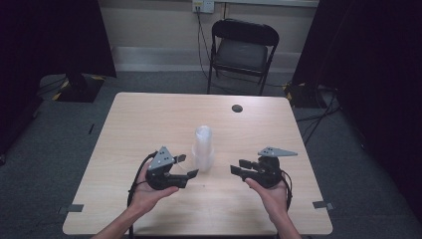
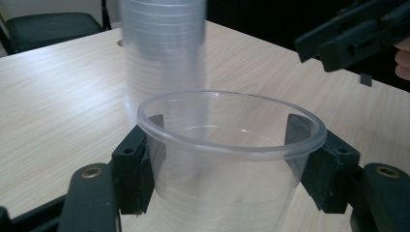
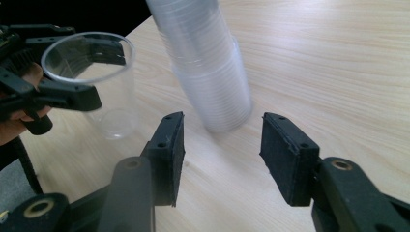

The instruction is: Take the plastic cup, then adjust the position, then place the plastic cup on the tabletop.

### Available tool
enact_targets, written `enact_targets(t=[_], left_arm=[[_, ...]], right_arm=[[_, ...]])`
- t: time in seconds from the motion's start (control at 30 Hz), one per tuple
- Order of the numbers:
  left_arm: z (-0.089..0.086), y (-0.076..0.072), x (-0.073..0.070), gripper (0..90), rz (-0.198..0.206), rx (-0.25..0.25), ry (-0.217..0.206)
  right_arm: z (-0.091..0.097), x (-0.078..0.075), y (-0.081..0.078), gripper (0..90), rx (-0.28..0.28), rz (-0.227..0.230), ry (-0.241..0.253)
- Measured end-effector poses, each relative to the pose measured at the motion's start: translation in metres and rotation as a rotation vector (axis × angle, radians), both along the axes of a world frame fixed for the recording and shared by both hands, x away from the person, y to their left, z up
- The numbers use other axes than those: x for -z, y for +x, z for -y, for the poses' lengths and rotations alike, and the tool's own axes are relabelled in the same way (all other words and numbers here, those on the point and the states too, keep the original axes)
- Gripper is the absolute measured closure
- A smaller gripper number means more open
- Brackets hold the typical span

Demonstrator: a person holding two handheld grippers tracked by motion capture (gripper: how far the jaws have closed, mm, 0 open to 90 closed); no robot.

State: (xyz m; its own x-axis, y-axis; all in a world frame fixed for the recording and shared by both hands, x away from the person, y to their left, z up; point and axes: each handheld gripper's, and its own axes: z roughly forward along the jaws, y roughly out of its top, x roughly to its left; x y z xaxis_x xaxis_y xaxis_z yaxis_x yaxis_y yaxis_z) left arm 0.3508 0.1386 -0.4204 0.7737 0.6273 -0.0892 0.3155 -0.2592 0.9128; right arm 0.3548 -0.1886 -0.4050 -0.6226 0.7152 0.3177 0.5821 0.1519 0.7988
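A single clear plastic cup (image 2: 227, 145) sits upright between the jaws of the left gripper (image 2: 227, 159), whose pads press on its wall from both sides just under the rim; the right gripper view shows the same cup (image 3: 96, 82) clamped and standing just beside the stack of clear cups (image 3: 208, 67). That stack (image 1: 203, 148) stands upright near the middle of the table, between the two hands. The right gripper (image 3: 222, 154) has its jaws apart with nothing between them; the pads point at the foot of the stack without touching it. From above, the left gripper (image 1: 186, 166) lies close to the stack on its left, and the right gripper (image 1: 238, 167) is a little farther off on the other side.

The table (image 1: 149, 119) is pale wood-grain laminate, with a small dark round hole (image 1: 237, 108) near its far edge. It stands on grey carpet (image 1: 45, 149). Beyond it a black folding chair (image 1: 242, 50) faces the table in front of a light wall with a socket (image 1: 203, 5) and cables. Dark curtains (image 1: 50, 35) hang on both sides. Nothing lies between the grippers and the stack.
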Motion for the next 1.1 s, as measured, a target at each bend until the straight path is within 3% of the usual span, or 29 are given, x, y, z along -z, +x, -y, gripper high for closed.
enact_targets(t=[0.6,0.87,1.03,1.1], left_arm=[[-0.023,0.018,-0.019,31.8,0.03,-0.141,-0.042],[-0.032,0.027,-0.025,31.9,0.051,-0.174,-0.048],[-0.038,0.034,-0.029,32.0,0.042,-0.194,-0.082],[-0.04,0.037,-0.028,32.0,0.035,-0.204,-0.076]], right_arm=[[0.01,0.002,-0.001,50.8,0.03,0.008,-0.022],[0.014,0.003,-0.001,50.9,0.048,0.004,-0.022],[0.017,0.003,0.001,50.8,0.06,0.002,-0.016],[0.018,0.002,0.0,50.8,0.061,0.003,-0.015]])
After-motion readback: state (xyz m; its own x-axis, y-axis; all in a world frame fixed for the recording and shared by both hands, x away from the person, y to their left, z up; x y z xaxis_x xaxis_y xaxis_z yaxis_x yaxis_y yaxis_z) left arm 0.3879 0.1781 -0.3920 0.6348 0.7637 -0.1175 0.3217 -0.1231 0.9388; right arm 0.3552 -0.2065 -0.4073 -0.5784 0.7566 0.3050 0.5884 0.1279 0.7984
